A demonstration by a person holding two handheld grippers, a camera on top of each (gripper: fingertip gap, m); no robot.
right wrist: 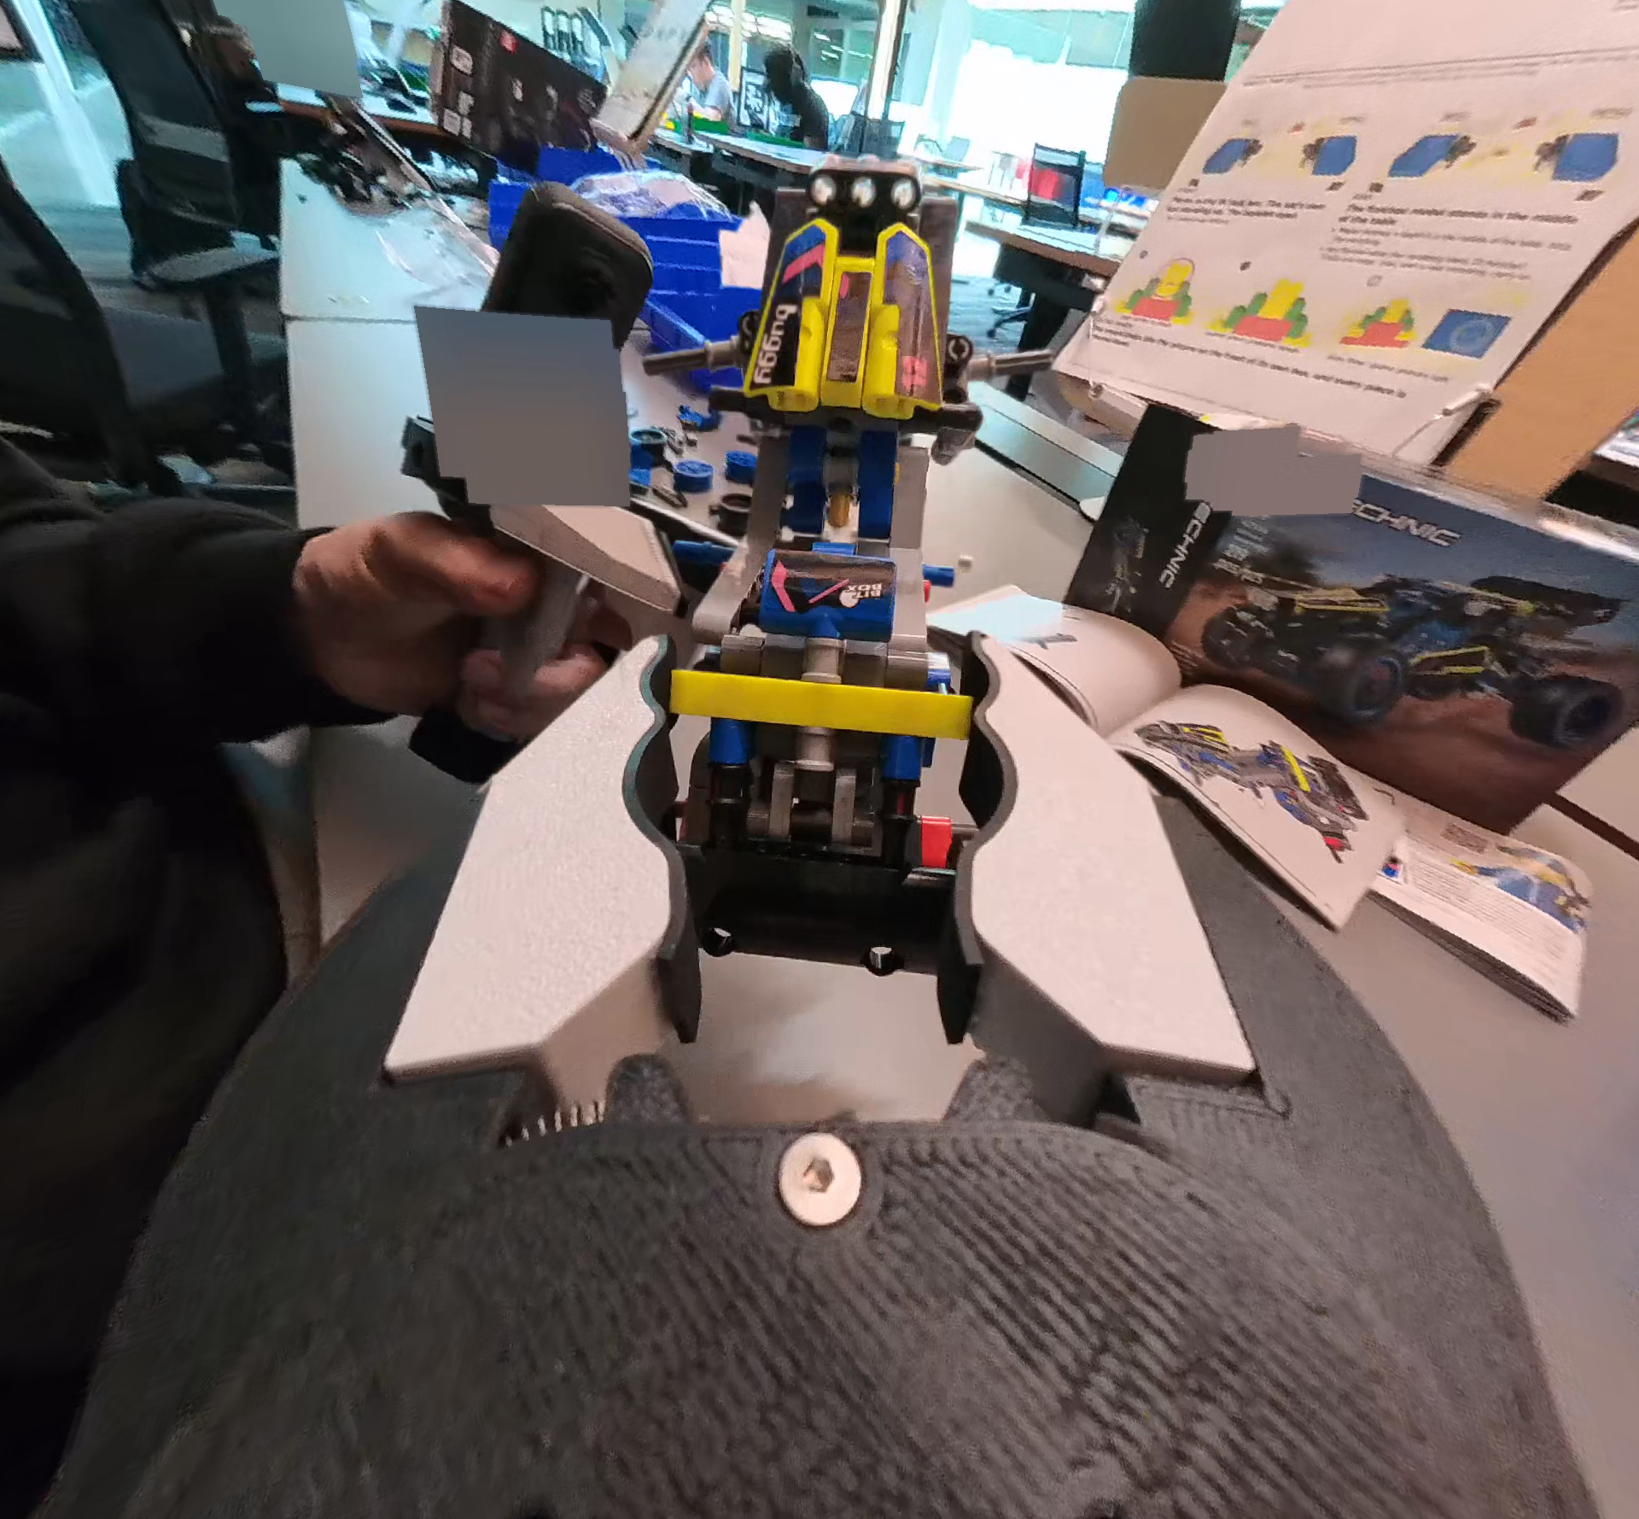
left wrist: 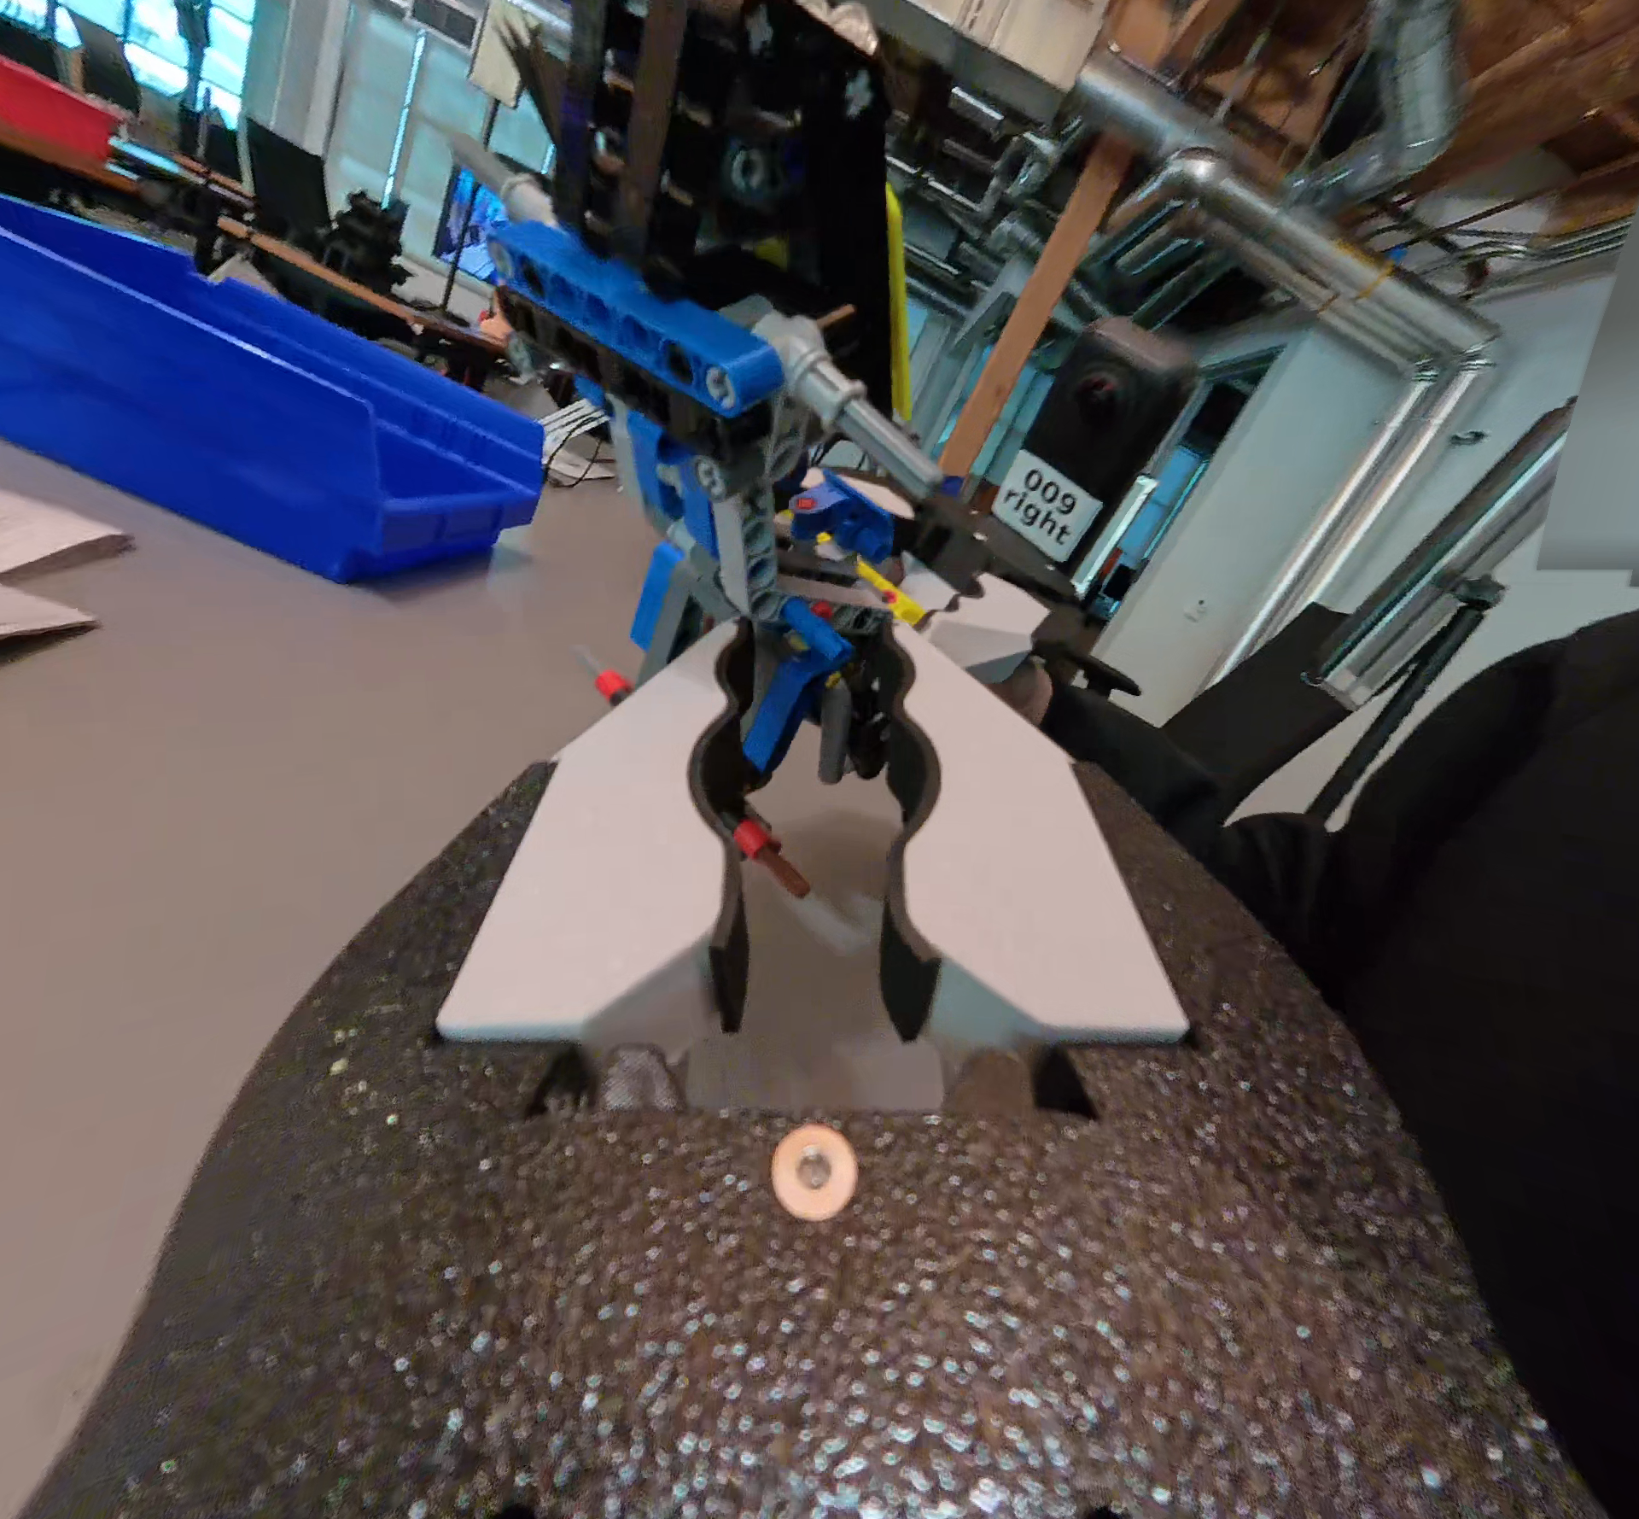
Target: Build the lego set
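Chassis (right wrist: 820, 767) (wheels absent, part-built) sat gripped between the right gripper (right wrist: 820, 696) fingers; the left gripper (left wrist: 811, 678) pinched its blue side piece (left wrist: 780, 705).

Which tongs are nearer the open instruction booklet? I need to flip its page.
Right. The right tongs, clamped on the brick buggy, sit just beside the booklet; the left tongs are beyond the buggy.

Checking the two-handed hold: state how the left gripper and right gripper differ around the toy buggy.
The left gripper stands narrow, around slim blue and grey parts at the side of the toy buggy. The right gripper stands wide, spanning the chassis at the yellow beam. Whether the left gripper presses on its parts is unclear; the right gripper presses the chassis sides. Both have grey fingers with wavy black pads.
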